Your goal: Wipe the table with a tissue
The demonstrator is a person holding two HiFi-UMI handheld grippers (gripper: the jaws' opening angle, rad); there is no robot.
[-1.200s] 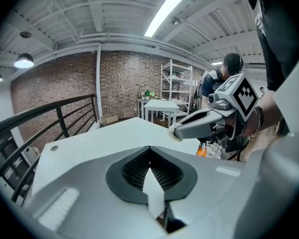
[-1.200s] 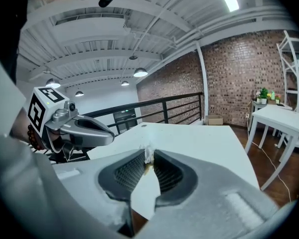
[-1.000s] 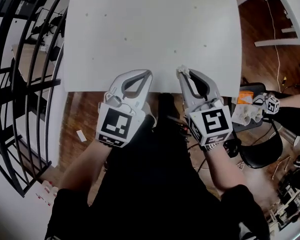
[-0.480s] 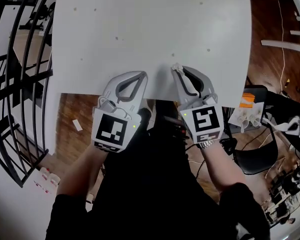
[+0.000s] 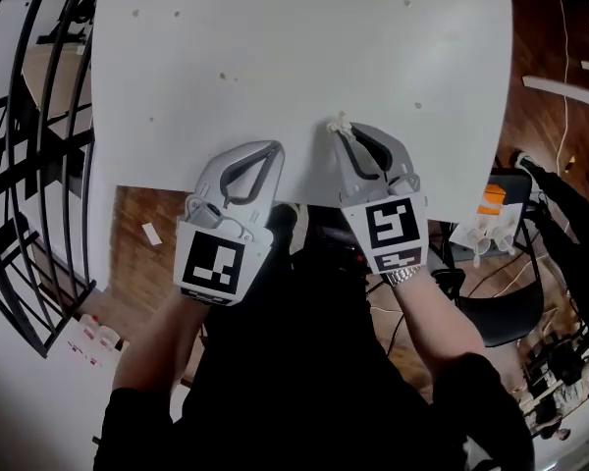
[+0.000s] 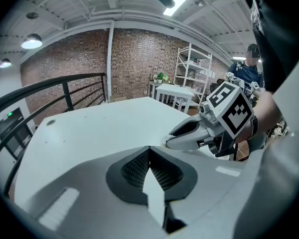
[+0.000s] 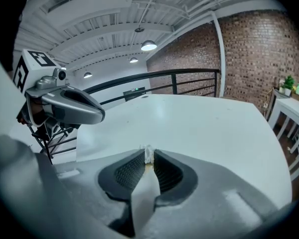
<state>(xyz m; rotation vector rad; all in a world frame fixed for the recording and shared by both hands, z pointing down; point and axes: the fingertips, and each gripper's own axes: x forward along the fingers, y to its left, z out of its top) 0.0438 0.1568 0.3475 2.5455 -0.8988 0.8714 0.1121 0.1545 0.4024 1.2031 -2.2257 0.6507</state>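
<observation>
Left tongs (image 5: 274, 149) beside right tongs (image 5: 337, 129), above table (image 5: 275, 47) near edge, tissue (image 7: 148, 154) in right tongs

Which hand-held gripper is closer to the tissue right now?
Right. The right hand-held gripper pinches the tissue between its shut jaws; the left hand-held gripper sits apart to its left, shut and empty.

The right gripper (image 7: 148, 159) is seen with its jaws pressed together on a small scrap of white tissue (image 7: 148, 150), which pokes out just past the tips. A white table (image 7: 209, 126) is spread out beyond them. At the left, the left gripper (image 7: 100, 116) is shown near the table's edge. A black railing (image 7: 154, 75) and a brick wall (image 7: 259, 49) are seen behind.
</observation>
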